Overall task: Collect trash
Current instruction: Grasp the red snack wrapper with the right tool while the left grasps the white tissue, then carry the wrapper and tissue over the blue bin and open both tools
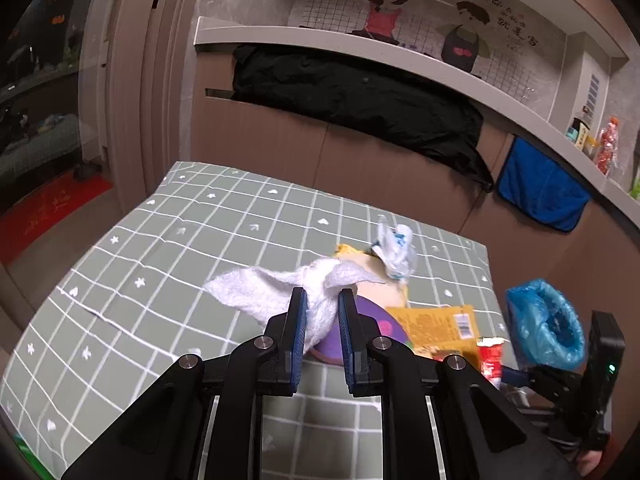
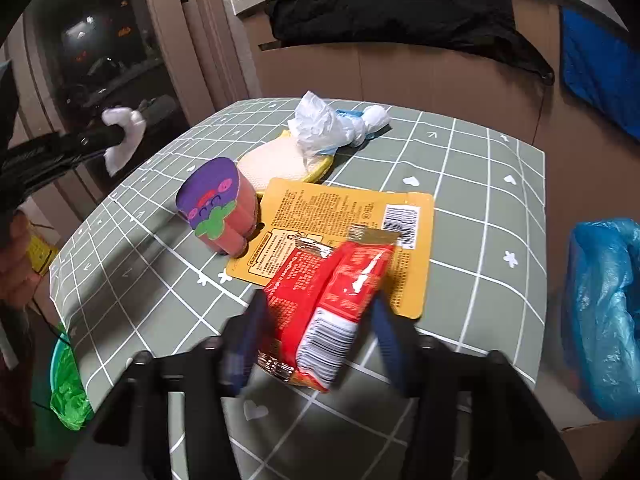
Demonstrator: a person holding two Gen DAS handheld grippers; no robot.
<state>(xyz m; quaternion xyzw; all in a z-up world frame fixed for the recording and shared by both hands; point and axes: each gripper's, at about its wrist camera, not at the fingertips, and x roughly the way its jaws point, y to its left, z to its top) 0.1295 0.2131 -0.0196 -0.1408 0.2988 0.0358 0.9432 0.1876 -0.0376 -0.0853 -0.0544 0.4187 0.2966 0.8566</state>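
My left gripper (image 1: 322, 306) is shut on a crumpled white tissue (image 1: 272, 292) and holds it above the green checked table (image 1: 160, 240); it also shows in the right wrist view (image 2: 120, 136) at the far left. My right gripper (image 2: 316, 320) is closed on a red snack wrapper (image 2: 328, 304), held over a yellow packet (image 2: 340, 216). A crumpled white and blue plastic bag (image 2: 332, 124) lies on a pale sponge (image 2: 272, 164). A purple and pink paper cup (image 2: 220, 208) stands beside it.
A bin lined with a blue bag (image 2: 604, 312) stands off the table's right edge, also in the left wrist view (image 1: 544, 324). A green-lined bin (image 2: 66, 384) is at the table's left. A counter with a black cloth (image 1: 360, 96) runs behind.
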